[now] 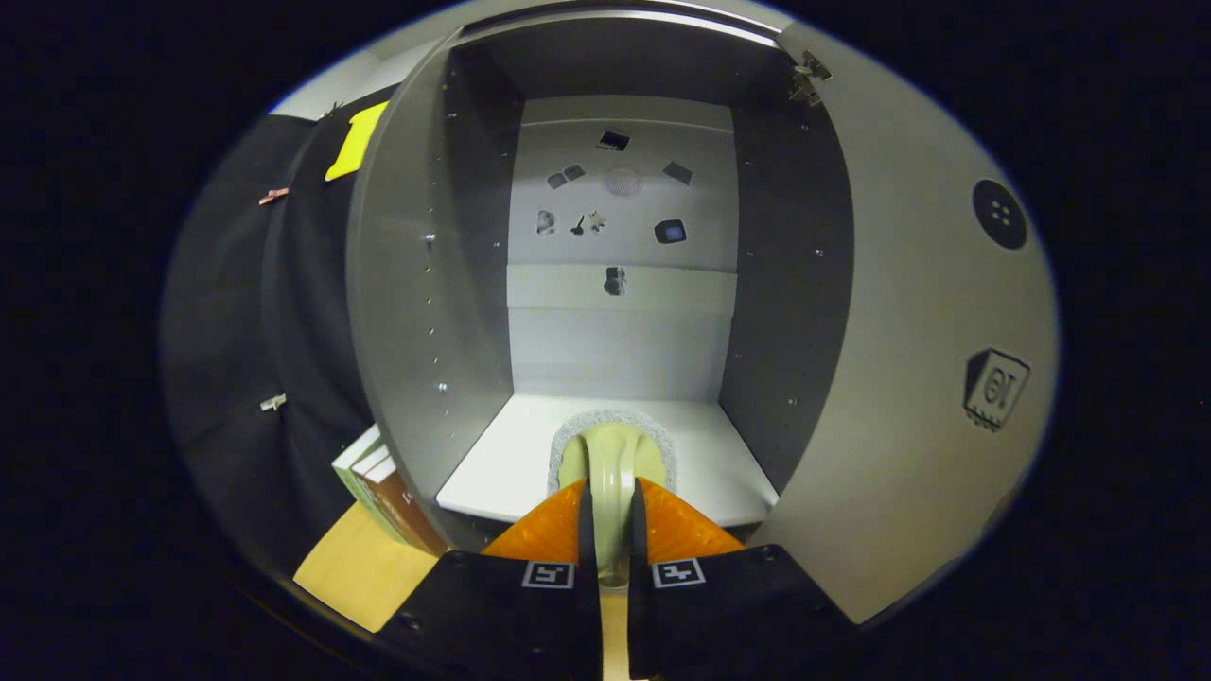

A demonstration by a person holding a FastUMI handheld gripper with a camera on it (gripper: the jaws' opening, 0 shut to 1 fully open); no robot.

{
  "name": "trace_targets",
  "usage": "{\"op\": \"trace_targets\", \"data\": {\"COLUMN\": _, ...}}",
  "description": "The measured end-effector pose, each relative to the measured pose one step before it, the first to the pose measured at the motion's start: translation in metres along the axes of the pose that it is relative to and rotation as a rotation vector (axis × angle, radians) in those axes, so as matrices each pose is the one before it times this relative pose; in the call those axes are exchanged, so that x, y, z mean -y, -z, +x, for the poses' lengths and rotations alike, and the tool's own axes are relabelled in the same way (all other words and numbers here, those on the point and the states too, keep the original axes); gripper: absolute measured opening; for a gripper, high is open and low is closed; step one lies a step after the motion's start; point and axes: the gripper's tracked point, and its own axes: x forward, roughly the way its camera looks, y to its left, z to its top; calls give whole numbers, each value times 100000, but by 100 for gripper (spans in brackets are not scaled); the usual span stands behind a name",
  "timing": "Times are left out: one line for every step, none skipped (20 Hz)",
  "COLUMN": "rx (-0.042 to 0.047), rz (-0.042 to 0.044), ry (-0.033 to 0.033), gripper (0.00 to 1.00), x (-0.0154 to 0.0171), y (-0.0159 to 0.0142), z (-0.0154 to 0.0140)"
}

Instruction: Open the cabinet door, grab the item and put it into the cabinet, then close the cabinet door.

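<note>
Gripper [610,501] clamps the handle of a cleaning brush [613,452], its bristled head at 12 o'clock just over the white shelf [492,463] of the open cabinet [407,284]; door [908,359] swung to 3 o'clock, apparently clearing the way for placement.

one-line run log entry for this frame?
door: open | tool: shut on brush handle | brush: over cabinet floor | place: not released

The cabinet [407,284] looks like matt, smooth grey laminate board, with a small shiny metal hinge [807,78]. The brush [610,463] has a smooth, slightly glossy plastic handle and a rough, fuzzy head. The surface [355,567] looks like light wood.
</note>
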Motion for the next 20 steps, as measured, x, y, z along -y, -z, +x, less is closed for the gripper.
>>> {"op": "trace_targets", "data": {"rx": 104, "rz": 160, "ry": 165, "gripper": 15, "x": 156, "y": -303, "z": 927}}
{"op": "trace_targets", "data": {"rx": 603, "rz": -41, "ry": 248, "gripper": 15, "x": 160, "y": -306, "z": 1043}}
{"op": "trace_targets", "data": {"rx": 332, "rz": 143, "ry": -217, "gripper": 15, "x": 1, "y": -290, "z": 938}}
{"op": "trace_targets", "data": {"rx": 86, "rz": 178, "ry": -72, "gripper": 15, "x": -22, "y": -128, "z": 1071}}
{"op": "trace_targets", "data": {"rx": 501, "rz": 62, "ry": 28, "gripper": 15, "x": 88, "y": -129, "z": 697}}
{"op": "trace_targets", "data": {"rx": 133, "rz": 5, "ry": -96, "gripper": 15, "x": 4, "y": -12, "z": 755}}
{"op": "trace_targets", "data": {"rx": 112, "rz": 527, "ry": -288, "gripper": 15, "x": -8, "y": 44, "z": 928}}
{"op": "trace_targets", "data": {"rx": -868, "rz": 607, "ry": -372, "gripper": 15, "x": 9, "y": 316, "z": 986}}
{"op": "trace_targets", "data": {"rx": -1071, "rz": 186, "ry": -308, "gripper": 15, "x": 129, "y": 336, "z": 795}}
{"op": "trace_targets", "data": {"rx": -285, "rz": -124, "ry": 2, "gripper": 15, "x": 152, "y": 227, "z": 890}}
{"op": "trace_targets", "data": {"rx": 356, "rz": 127, "ry": 647, "gripper": 15, "x": 245, "y": 66, "z": 673}}
{"op": "trace_targets", "data": {"rx": 335, "rz": 14, "ry": -9, "gripper": 15, "x": -24, "y": 152, "z": 737}}
{"op": "trace_targets", "data": {"rx": -250, "rz": 347, "ry": -663, "gripper": 16, "x": -69, "y": 189, "z": 483}}
{"op": "trace_targets", "data": {"rx": -525, "rz": 659, "ry": -649, "gripper": 16, "x": -165, "y": 280, "z": 584}}
{"op": "trace_targets", "data": {"rx": -788, "rz": 854, "ry": -558, "gripper": 16, "x": -82, "y": 333, "z": 567}}
{"op": "trace_targets", "data": {"rx": -1076, "rz": 697, "ry": -863, "gripper": 19, "x": -185, "y": 385, "z": 564}}
{"op": "trace_targets", "data": {"rx": -1127, "rz": 365, "ry": -514, "gripper": 19, "x": -91, "y": 401, "z": 493}}
{"op": "trace_targets", "data": {"rx": -1007, "rz": 24, "ry": -586, "gripper": 19, "x": -65, "y": 383, "z": 514}}
{"op": "trace_targets", "data": {"rx": 217, "rz": 139, "ry": -478, "gripper": 19, "x": -10, "y": 15, "z": 201}}
{"op": "trace_targets", "data": {"rx": 1115, "rz": -98, "ry": 326, "gripper": 19, "x": 71, "y": -99, "z": 448}}
